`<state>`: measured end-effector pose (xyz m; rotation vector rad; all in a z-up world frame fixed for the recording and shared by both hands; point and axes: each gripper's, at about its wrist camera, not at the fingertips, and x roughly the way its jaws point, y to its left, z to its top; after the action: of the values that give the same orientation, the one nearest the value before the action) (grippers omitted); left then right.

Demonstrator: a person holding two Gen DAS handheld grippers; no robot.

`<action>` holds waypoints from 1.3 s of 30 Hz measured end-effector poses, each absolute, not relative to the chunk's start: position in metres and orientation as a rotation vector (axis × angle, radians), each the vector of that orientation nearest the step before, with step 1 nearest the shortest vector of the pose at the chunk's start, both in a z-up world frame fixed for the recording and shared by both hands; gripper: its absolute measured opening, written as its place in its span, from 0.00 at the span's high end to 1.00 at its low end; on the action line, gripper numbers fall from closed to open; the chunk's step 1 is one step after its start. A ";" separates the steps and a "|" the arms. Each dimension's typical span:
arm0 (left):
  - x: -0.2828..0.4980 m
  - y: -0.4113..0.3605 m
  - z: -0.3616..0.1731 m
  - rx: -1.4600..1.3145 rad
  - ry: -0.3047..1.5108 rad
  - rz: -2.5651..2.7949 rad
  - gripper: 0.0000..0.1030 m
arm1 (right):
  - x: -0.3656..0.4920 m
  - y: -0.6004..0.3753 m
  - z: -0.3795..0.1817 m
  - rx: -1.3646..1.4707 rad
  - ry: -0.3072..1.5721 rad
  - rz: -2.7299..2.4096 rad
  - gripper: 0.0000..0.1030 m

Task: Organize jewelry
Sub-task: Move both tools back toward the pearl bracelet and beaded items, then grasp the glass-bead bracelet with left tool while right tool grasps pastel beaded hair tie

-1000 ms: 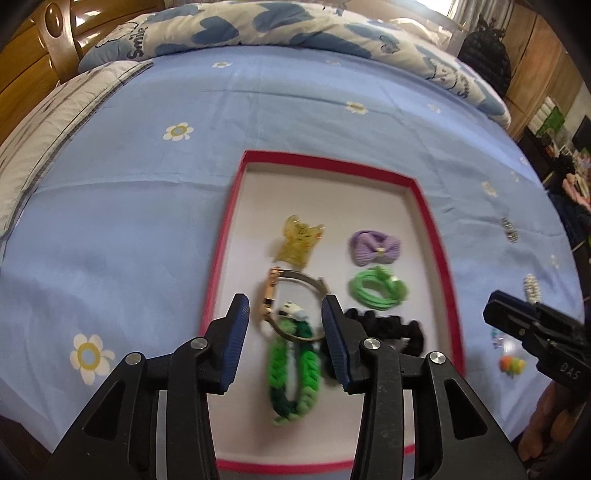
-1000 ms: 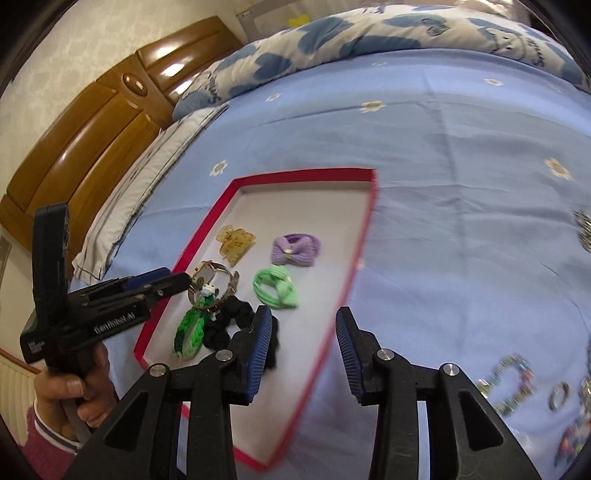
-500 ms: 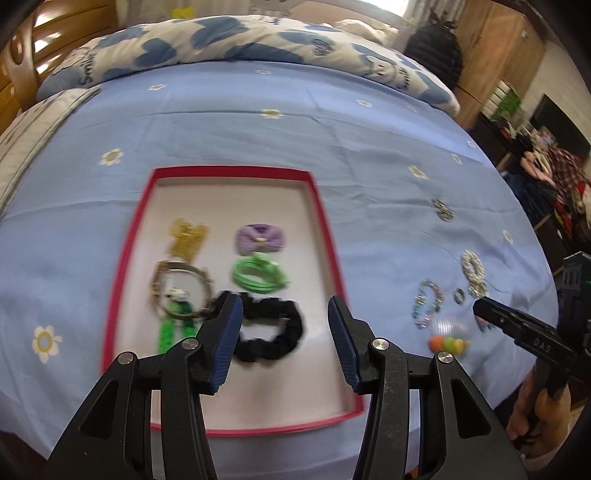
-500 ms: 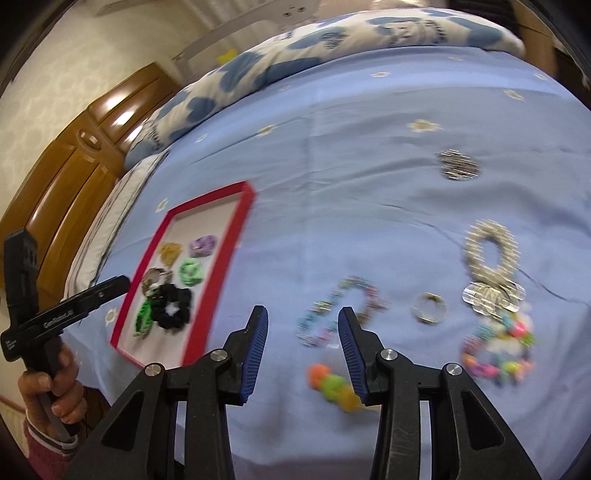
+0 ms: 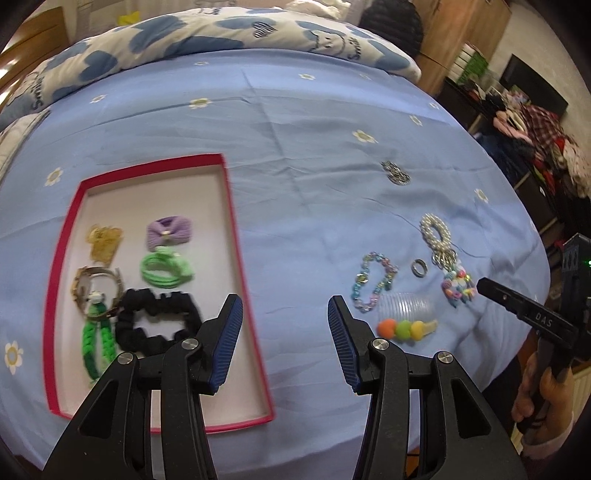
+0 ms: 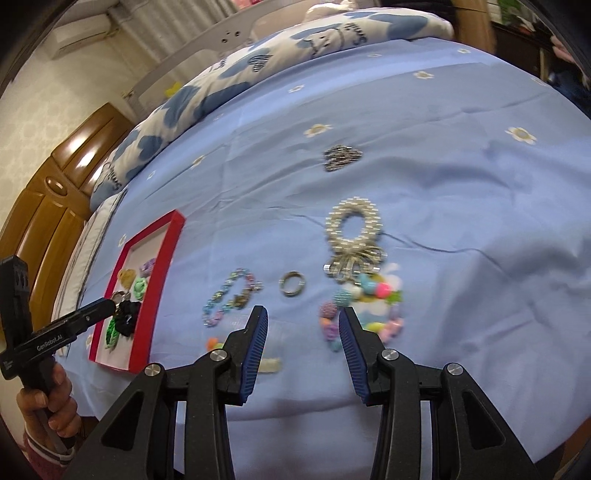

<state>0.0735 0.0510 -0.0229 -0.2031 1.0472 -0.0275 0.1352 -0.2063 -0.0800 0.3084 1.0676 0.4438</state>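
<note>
A red-rimmed tray (image 5: 231,206) on the blue bedsheet holds a black scrunchie (image 5: 157,326), a green braided band (image 5: 92,343), a gold watch (image 5: 96,291), a green hair tie (image 5: 166,271), a purple bow (image 5: 169,230) and a yellow clip (image 5: 103,240). Loose to its right lie a pastel bead bracelet (image 5: 373,282), a ring (image 5: 420,266), a pearl scrunchie (image 5: 436,230), a colourful charm bunch (image 5: 458,290) and a comb clip with coloured balls (image 5: 404,325). My left gripper (image 5: 284,321) is open and empty beside the tray's right rim. My right gripper (image 6: 299,326) is open and empty, just short of the ring (image 6: 291,283) and charm bunch (image 6: 364,306).
A dark beaded piece (image 5: 396,173) lies farther back on the sheet. A patterned duvet (image 5: 221,33) lies along the far side of the bed. A wooden headboard (image 6: 48,199) stands at the left. Cluttered furniture (image 5: 535,122) stands beyond the bed's right edge.
Both grippers have swung right, away from the tray and toward the loose jewelry. Both stay open and empty. The items in the tray have not moved.
</note>
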 end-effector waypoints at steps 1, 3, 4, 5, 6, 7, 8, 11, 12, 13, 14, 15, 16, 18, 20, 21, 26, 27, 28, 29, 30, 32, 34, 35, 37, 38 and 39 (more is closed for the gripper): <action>0.075 0.046 -0.024 -0.197 1.050 -0.035 0.55 | 0.135 -0.211 -0.081 0.313 1.068 0.437 0.59; 0.077 0.040 -0.025 -0.188 1.057 -0.046 0.55 | 0.135 -0.218 -0.083 0.323 1.067 0.425 0.59; 0.079 0.036 -0.025 -0.182 1.059 -0.052 0.55 | 0.135 -0.219 -0.084 0.326 1.068 0.420 0.59; 0.080 0.033 -0.026 -0.176 1.062 -0.056 0.55 | 0.135 -0.221 -0.085 0.328 1.069 0.415 0.59; 0.081 0.031 -0.026 -0.172 1.065 -0.059 0.55 | 0.135 -0.223 -0.087 0.331 1.070 0.409 0.59; 0.083 0.029 -0.027 -0.170 1.068 -0.063 0.55 | 0.134 -0.227 -0.089 0.333 1.071 0.406 0.59; 0.084 0.026 -0.028 -0.168 1.070 -0.067 0.55 | 0.134 -0.228 -0.090 0.335 1.072 0.403 0.59; 0.087 0.021 -0.030 -0.160 1.078 -0.077 0.55 | 0.135 -0.232 -0.093 0.338 1.078 0.395 0.59; 0.089 0.019 -0.031 -0.157 1.081 -0.080 0.55 | 0.135 -0.233 -0.094 0.337 1.079 0.393 0.59; 0.090 0.018 -0.032 -0.156 1.083 -0.081 0.55 | 0.136 -0.234 -0.095 0.337 1.079 0.393 0.59; 0.091 0.016 -0.033 -0.156 1.085 -0.084 0.55 | 0.136 -0.235 -0.096 0.338 1.081 0.392 0.59; 0.093 0.015 -0.034 -0.154 1.088 -0.087 0.55 | 0.137 -0.236 -0.097 0.339 1.083 0.390 0.59; 0.094 0.013 -0.035 -0.152 1.091 -0.091 0.55 | 0.139 -0.237 -0.098 0.338 1.084 0.385 0.59; 0.098 0.010 -0.039 -0.147 1.099 -0.094 0.55 | 0.141 -0.237 -0.100 0.332 1.085 0.379 0.59; 0.102 0.007 -0.043 -0.146 1.108 -0.104 0.55 | 0.143 -0.238 -0.103 0.329 1.092 0.374 0.59; 0.104 0.005 -0.045 -0.146 1.113 -0.111 0.55 | 0.144 -0.238 -0.105 0.328 1.095 0.373 0.59; 0.118 -0.005 -0.060 -0.138 1.144 -0.128 0.55 | 0.149 -0.235 -0.113 0.303 1.110 0.370 0.59; 0.121 -0.006 -0.063 -0.136 1.148 -0.132 0.55 | 0.150 -0.234 -0.115 0.298 1.114 0.371 0.58; 0.124 -0.008 -0.067 -0.132 1.155 -0.134 0.55 | 0.150 -0.232 -0.117 0.292 1.116 0.372 0.58; 0.128 -0.010 -0.071 -0.128 1.163 -0.135 0.55 | 0.151 -0.230 -0.119 0.282 1.116 0.373 0.58; 0.131 -0.012 -0.075 -0.123 1.172 -0.140 0.55 | 0.152 -0.228 -0.120 0.271 1.116 0.373 0.58; 0.137 -0.017 -0.082 -0.108 1.185 -0.146 0.55 | 0.153 -0.224 -0.122 0.258 1.114 0.377 0.57; 0.141 -0.022 -0.089 -0.093 1.199 -0.153 0.57 | 0.154 -0.220 -0.124 0.232 1.114 0.374 0.60; 0.143 -0.024 -0.092 -0.084 1.202 -0.155 0.59 | 0.154 -0.218 -0.124 0.217 1.112 0.371 0.61; 0.145 -0.030 -0.097 -0.047 1.210 -0.154 0.69 | 0.153 -0.215 -0.125 0.190 1.108 0.370 0.63; 0.145 -0.032 -0.099 -0.033 1.207 -0.153 0.71 | 0.152 -0.214 -0.126 0.170 1.104 0.364 0.70; 0.145 -0.034 -0.099 -0.022 1.200 -0.155 0.78 | 0.151 -0.214 -0.126 0.163 1.102 0.361 0.74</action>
<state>0.1453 -0.0343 -0.0994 -0.0223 1.2000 -0.1550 0.1512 -0.2140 -0.1260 0.1635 1.1018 0.3607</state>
